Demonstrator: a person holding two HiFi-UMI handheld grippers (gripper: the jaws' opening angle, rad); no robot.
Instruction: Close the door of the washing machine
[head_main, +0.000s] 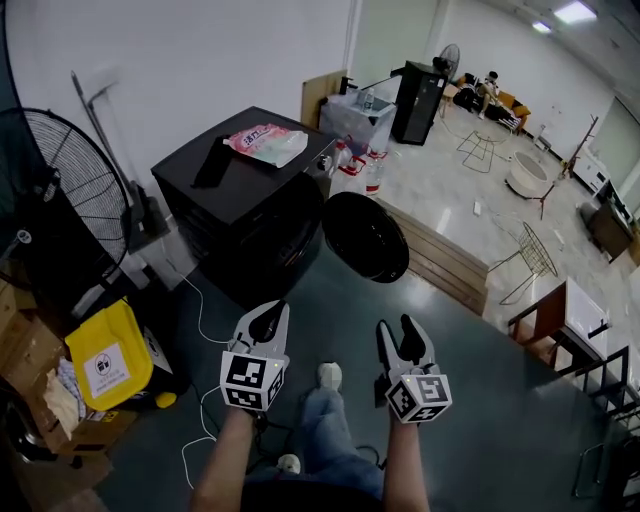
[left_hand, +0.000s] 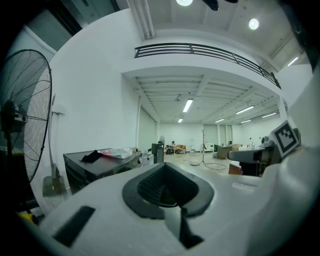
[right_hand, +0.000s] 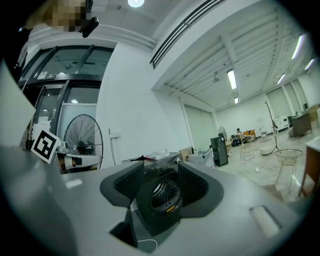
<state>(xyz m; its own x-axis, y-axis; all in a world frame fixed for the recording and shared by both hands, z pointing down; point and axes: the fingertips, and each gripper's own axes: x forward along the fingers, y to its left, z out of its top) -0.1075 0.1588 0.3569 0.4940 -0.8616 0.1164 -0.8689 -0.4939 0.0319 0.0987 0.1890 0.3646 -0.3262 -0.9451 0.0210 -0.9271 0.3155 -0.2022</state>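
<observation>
Door (head_main: 365, 237) stands open, its dark details indistinct.

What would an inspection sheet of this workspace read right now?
Surface: dark floor, no spills seen.
Job's things: black washer; its round door stands swung open, untouched.
Clutter: bag and black item on the washer top; yellow bin and boxes at left.
Grippers: left claw shut, empty; right claw open, empty; both short of the door.
Cables: white cable on the floor beside the washer.
Surroundings: fan at left; wooden platform behind the door; person seated far off.
</observation>
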